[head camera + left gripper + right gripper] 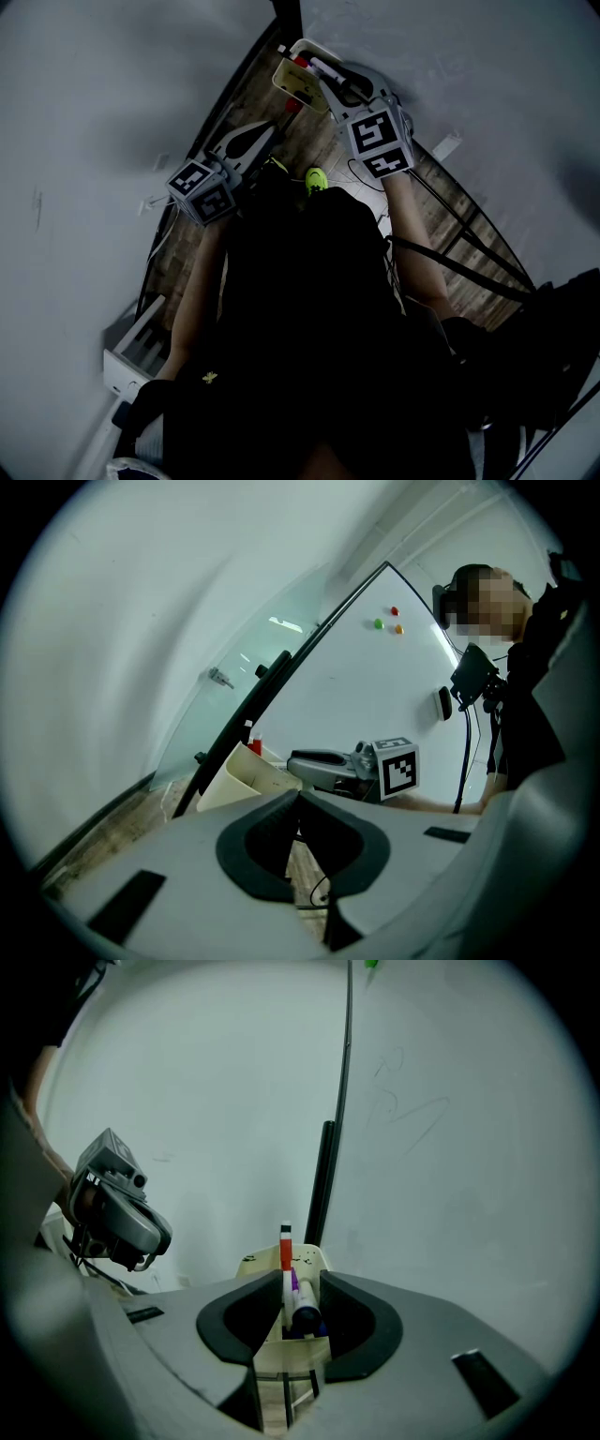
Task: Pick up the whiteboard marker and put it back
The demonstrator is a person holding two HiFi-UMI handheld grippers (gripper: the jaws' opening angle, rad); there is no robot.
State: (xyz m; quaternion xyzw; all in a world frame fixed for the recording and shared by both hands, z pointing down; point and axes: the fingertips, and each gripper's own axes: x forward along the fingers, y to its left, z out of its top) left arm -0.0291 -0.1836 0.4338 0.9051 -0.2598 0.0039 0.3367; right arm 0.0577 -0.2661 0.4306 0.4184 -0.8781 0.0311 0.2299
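Whiteboard marker: far end hidden in cream holder, long axis along jaws, dark cap toward camera. Right gripper parted round it, not pressing. Left gripper closed, empty.

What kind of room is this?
Probably a classroom or meeting room: there's a big whiteboard, little coloured magnets stuck on it, and a cream holder with markers in it.
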